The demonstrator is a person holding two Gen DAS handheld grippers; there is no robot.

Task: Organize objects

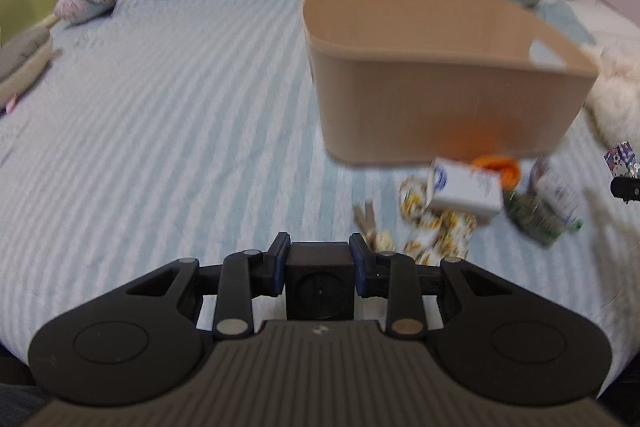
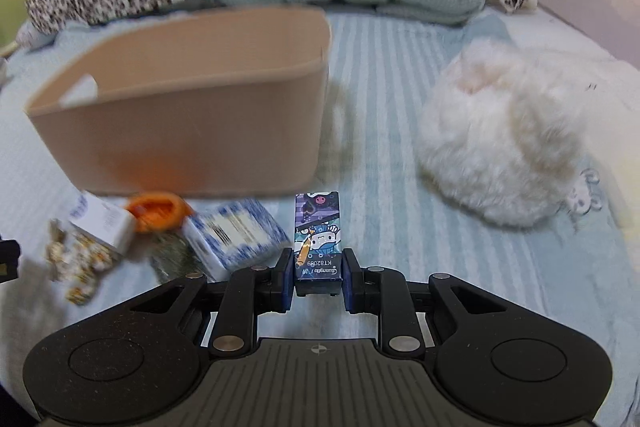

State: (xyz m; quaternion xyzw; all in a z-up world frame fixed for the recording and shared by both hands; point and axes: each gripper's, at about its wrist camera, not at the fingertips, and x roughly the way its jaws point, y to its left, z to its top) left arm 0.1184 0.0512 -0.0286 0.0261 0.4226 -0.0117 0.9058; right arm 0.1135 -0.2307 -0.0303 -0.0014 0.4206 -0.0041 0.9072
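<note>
Right claw (image 2: pixel 317 277) clamps cartoon box (image 2: pixel 318 237) printed "KT82089", left claw (image 1: pixel 320 267) grips black cube (image 1: pixel 320 281)

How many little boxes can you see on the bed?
3: a cartoon box held in the right claw, a blue-patterned box beside it, and a white box farther left. Others may be hidden.

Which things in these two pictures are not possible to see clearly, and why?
- Inside of the tan bin: its near wall hides the floor in both views.
- Small pile beside it, the white box and orange thing: motion blur; labels unreadable.
- Black block in the left gripper: what it is cannot be told.
- Right gripper holds a cartoon box; lower end hidden.
</note>
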